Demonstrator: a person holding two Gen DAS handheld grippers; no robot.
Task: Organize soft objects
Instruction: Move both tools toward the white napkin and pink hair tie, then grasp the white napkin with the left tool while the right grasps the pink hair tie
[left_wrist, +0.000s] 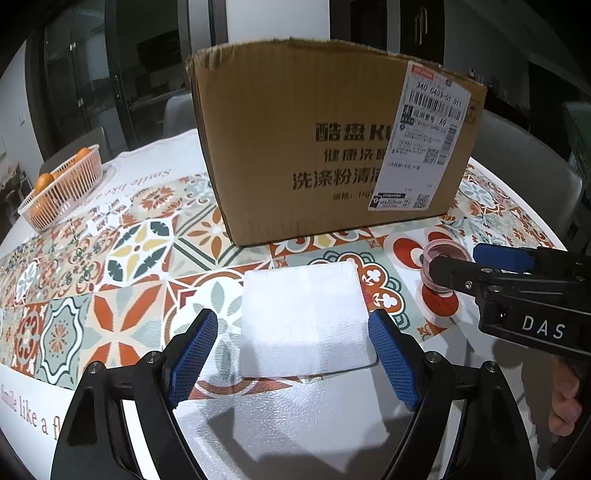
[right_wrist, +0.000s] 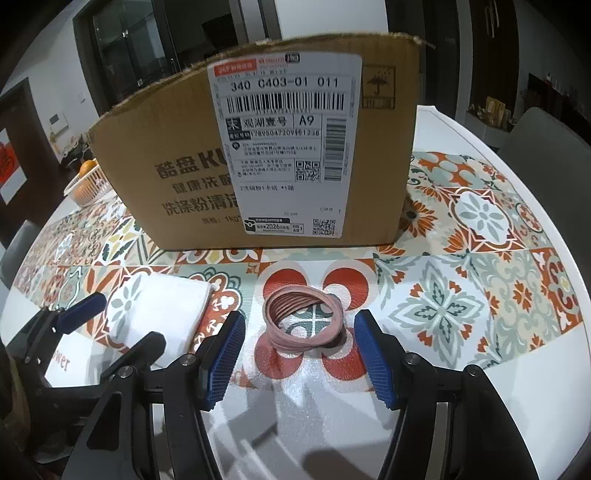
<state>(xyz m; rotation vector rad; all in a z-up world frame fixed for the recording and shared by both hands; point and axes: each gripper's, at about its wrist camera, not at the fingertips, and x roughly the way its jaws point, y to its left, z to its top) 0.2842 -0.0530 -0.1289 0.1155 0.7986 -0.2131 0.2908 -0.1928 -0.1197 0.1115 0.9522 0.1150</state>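
A tall cardboard box (left_wrist: 332, 140) is standing on the patterned tablecloth (left_wrist: 122, 258), filling the far side of both views and blocking what lies behind it. A white shipping label (right_wrist: 288, 147) is covering much of its near face. From these angles its top edge is showing but its inside is not, so what it holds cannot be told. Far off to the left, a pale slatted basket (left_wrist: 62, 188) is sitting near the table edge, well apart from the box, with oranges (left_wrist: 44, 181) lying in it. Grey chairs are showing past the table rim.

In front of the box, a folded white cloth (left_wrist: 303, 317) is lying flat on the tablecloth. The left gripper (left_wrist: 291, 354) is hovering over it with its blue pads spread wide, one at each side of the cloth and not pressing on it. Nothing is lying between the cloth and the box.

Just to the right of the cloth, a bundle of pink hair bands (right_wrist: 304, 321) is resting on a red flower motif. The right gripper (right_wrist: 299, 354) is pointing down at it with its fingers apart, the bundle sitting ahead of the gap and touching neither pad. In the left view, the right gripper's black finger is partly hiding the bundle. A hand (left_wrist: 565, 398) is showing at that view's right edge.
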